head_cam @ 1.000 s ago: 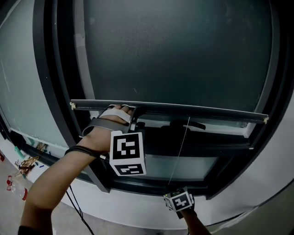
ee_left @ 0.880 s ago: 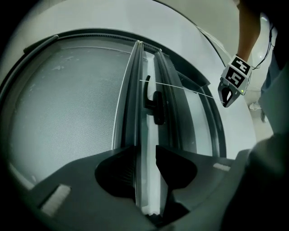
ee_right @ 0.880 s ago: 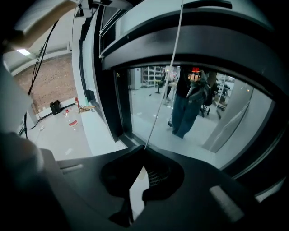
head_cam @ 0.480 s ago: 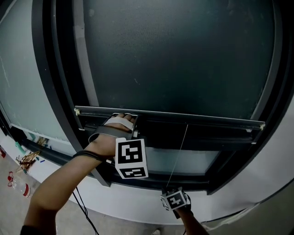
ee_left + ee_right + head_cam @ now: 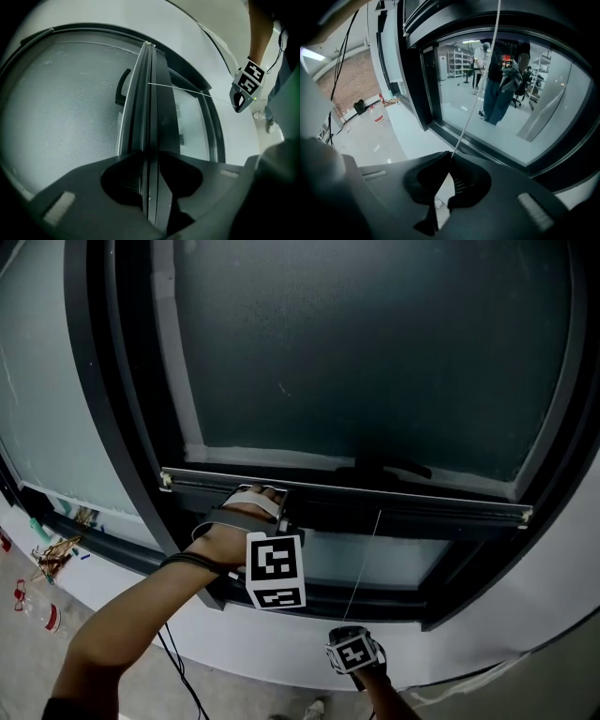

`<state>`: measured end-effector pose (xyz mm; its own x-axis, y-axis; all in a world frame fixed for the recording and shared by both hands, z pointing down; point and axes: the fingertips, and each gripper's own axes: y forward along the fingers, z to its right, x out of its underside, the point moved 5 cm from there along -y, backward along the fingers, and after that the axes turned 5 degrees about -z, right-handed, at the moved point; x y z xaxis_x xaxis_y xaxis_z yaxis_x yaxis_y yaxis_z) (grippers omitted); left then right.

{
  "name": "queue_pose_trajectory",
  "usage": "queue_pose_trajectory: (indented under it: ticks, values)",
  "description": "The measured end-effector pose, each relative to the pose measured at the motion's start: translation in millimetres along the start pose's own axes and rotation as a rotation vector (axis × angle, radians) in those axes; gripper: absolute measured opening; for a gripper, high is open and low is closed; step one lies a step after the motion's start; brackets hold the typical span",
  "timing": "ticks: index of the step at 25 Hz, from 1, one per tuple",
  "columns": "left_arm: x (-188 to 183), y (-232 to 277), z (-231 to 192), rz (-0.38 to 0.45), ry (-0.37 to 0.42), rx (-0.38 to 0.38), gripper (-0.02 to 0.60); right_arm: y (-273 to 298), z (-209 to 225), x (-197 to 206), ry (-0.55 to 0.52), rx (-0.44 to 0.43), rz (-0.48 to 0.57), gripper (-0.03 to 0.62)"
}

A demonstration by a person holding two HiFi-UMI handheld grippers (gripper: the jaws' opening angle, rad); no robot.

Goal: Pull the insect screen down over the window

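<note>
The insect screen [image 5: 375, 352] is a dark mesh over the window, and its bottom bar [image 5: 422, 502] lies across the lower part of the pane. My left gripper [image 5: 284, 506] is at the bar's left part. In the left gripper view the bar [image 5: 149, 93] runs between the jaws, which are closing, with both pads against it [image 5: 151, 161]. A thin pull cord [image 5: 364, 563] hangs from the bar down to my right gripper [image 5: 354, 652], which is shut on it below the sill. The cord [image 5: 476, 89] enters the pinched jaws of the right gripper [image 5: 450, 157].
The dark window frame [image 5: 122, 427] curves round the pane, with a pale sill [image 5: 281, 657] below. A window handle [image 5: 384, 468] shows through the mesh just above the bar. A bottle [image 5: 47, 615] and small litter lie on the floor at the lower left. A cable [image 5: 173, 667] hangs by my left arm.
The screen's bottom bar has come down the window, and the left gripper has gone down with it. The right gripper has also sunk a little with the cord.
</note>
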<state>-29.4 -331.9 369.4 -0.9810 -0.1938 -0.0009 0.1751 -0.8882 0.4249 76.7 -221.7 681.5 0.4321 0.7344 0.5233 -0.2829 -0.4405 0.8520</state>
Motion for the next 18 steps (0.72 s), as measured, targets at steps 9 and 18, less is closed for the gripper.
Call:
queue_pose_trajectory:
  ticks: [9, 18]
  values:
    - [1, 0, 3, -0.003, 0.014, -0.019, 0.121, 4, -13, -9, -0.051, -0.046, -0.04, 0.006]
    - [4, 2, 1, 0.008, 0.016, -0.048, 0.117, -23, 10, -3, -0.181, 0.101, -0.009, 0.141]
